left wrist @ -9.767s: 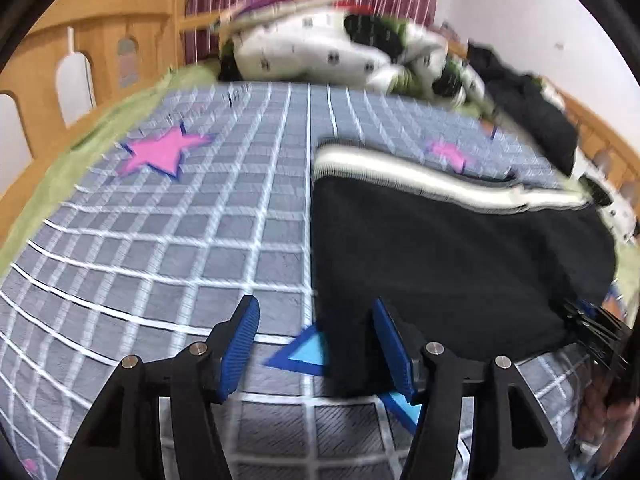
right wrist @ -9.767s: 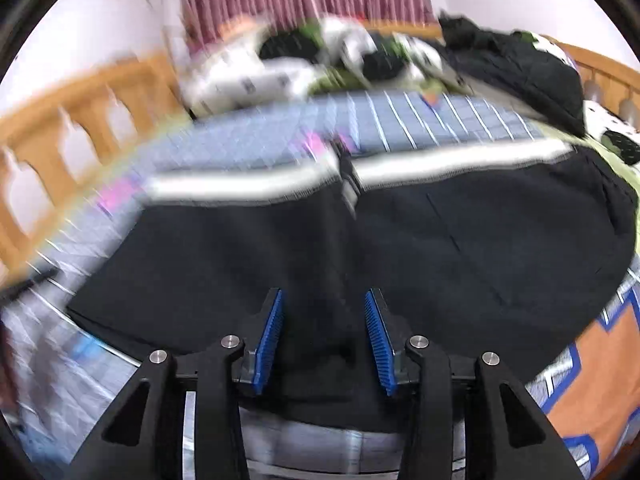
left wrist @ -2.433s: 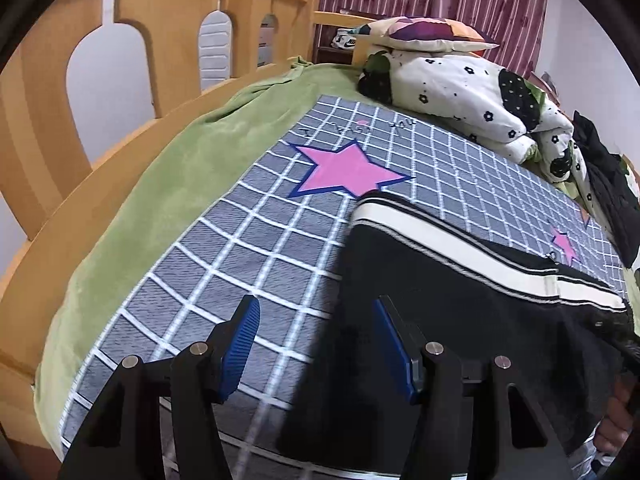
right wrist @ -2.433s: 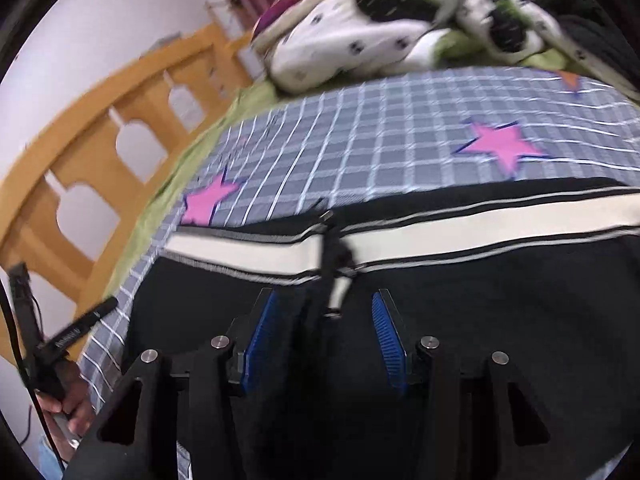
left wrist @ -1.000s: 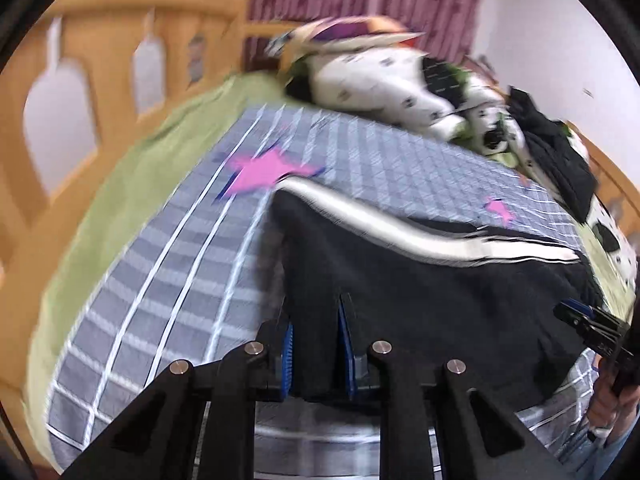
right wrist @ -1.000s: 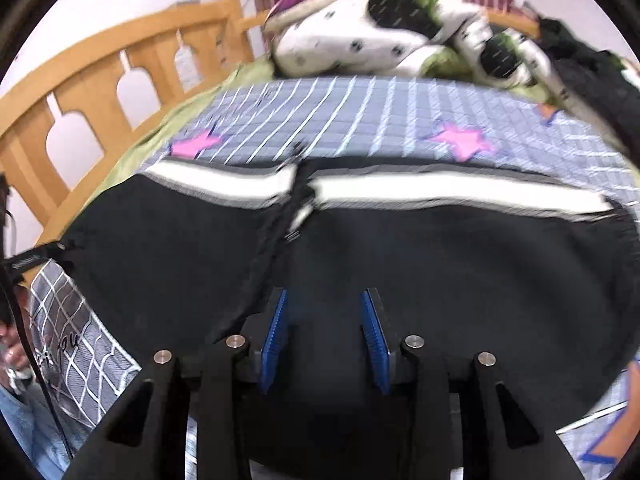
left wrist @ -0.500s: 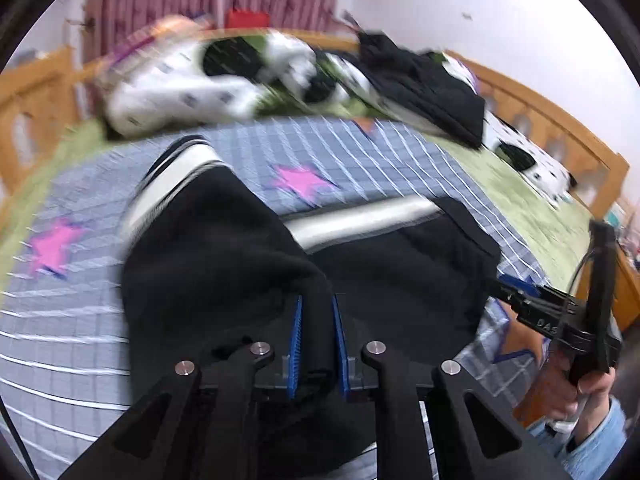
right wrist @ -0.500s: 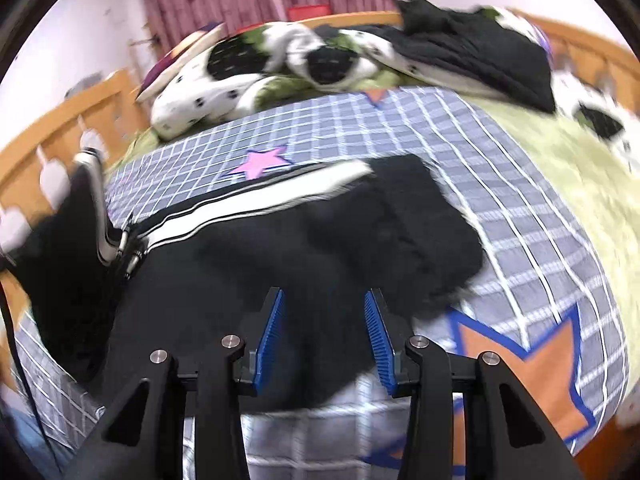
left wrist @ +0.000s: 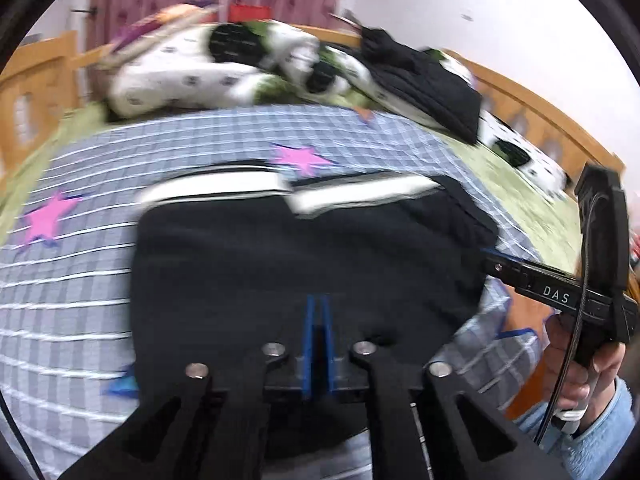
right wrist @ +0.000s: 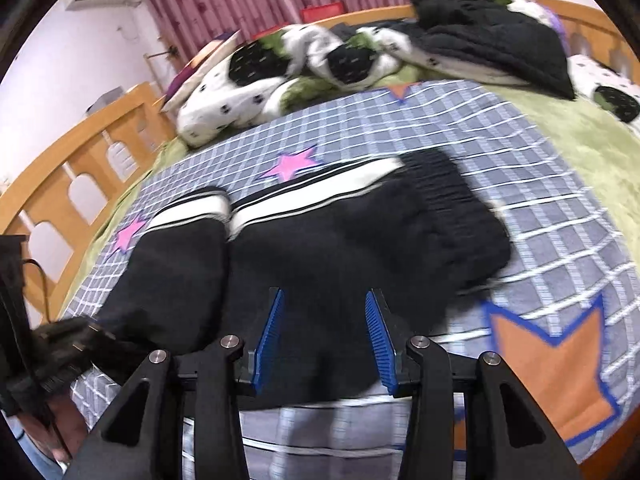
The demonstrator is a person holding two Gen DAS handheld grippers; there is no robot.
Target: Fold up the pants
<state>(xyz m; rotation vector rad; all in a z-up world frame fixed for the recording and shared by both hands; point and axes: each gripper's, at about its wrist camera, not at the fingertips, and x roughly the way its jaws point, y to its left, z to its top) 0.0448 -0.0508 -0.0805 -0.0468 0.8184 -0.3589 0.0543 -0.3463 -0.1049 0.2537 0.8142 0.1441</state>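
The left gripper (left wrist: pixel 318 320) was clenched on the black pants (right wrist: pixel 360 240), one end laid over the middle (first fold nearly done). The right gripper (right wrist: pixel 325 334) hovered released above them, near the orange star (right wrist: pixel 560 364).

Room bright, soft even light, no hard shadows. Both views smeared by motion blur. Fisheye bends edges, dark round corners. Black soft pants (left wrist: pixel 304 256) lack detail.

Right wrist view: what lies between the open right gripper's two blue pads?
Only the black pants; the right gripper straddles the fabric with jaws apart, no bedspread showing between them.
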